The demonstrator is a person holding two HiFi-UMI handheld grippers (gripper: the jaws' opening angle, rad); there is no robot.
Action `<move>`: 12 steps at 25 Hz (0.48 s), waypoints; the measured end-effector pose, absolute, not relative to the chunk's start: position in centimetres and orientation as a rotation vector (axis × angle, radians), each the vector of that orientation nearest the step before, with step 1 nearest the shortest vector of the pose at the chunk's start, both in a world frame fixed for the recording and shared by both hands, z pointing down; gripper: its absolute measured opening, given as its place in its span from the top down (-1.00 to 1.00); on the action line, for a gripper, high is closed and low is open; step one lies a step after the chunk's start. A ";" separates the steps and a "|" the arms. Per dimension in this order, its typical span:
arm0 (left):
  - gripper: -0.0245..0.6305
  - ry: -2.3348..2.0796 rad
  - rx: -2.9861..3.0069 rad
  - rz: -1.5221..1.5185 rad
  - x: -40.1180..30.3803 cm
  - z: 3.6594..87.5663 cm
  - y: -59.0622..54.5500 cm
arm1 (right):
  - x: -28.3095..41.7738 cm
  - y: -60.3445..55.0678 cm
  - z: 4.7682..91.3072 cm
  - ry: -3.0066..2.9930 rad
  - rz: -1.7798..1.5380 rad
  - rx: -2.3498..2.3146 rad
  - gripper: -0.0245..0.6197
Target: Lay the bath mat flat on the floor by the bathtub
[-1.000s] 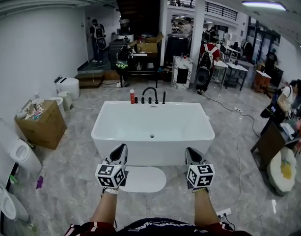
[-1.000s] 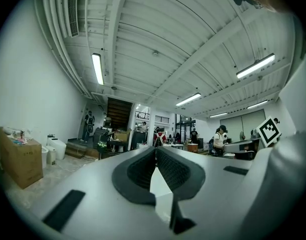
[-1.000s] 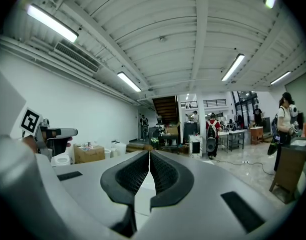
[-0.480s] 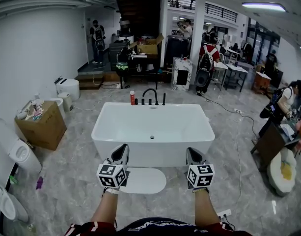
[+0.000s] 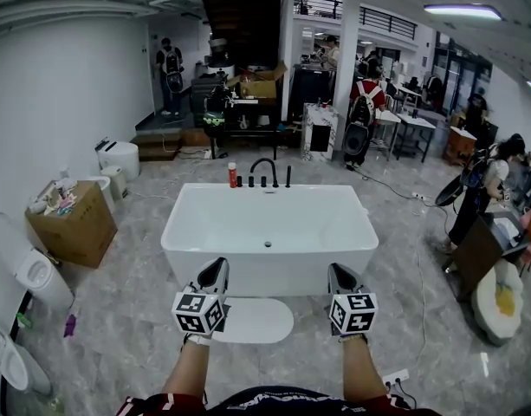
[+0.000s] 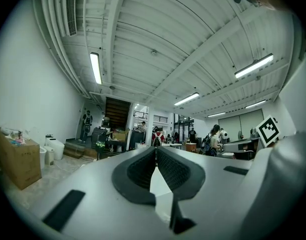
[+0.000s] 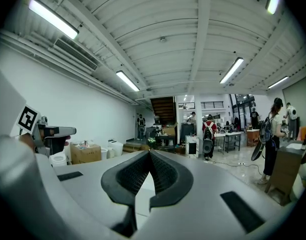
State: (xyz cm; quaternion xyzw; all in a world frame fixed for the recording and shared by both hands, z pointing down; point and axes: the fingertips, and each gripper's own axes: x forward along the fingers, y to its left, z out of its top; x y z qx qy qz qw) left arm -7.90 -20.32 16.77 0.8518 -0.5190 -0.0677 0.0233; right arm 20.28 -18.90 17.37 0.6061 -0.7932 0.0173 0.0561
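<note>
Where the white bathtub (image 5: 269,228) stands on the marbled floor (image 5: 126,319), items as follows.

Bath mat (image 5: 255,317): white, oval, lying flat on the floor just beside the bathtub's near wall, seen between the two grippers in the head view.

Left gripper (image 5: 216,267): held level toward the bathtub's near-left corner; jaws clenched, pads meeting, grasping no item.

Right gripper (image 5: 337,269): toward the bathtub's near-right corner; jaws likewise clenched, pads meeting.

Black tap (image 5: 265,169): on the bathtub's far rim.

Red bottle (image 5: 233,173): just left of the tap, at the bathtub's far rim.

Cardboard box (image 5: 72,224): on the floor, well left of the bathtub.
</note>
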 end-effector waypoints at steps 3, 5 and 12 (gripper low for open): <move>0.84 -1.605 2.634 -0.206 -7.7 16.9 -20.3 | 20.5 -18.9 17.5 -2.404 0.058 1.841 0.84; 0.84 -1.603 2.630 -0.205 -7.7 17.0 -20.2 | 20.5 -18.7 17.6 -2.403 0.063 1.841 0.84; 0.84 -1.594 2.629 -0.210 -8.1 17.1 -20.6 | 19.9 -19.1 17.7 -2.402 0.066 1.842 0.84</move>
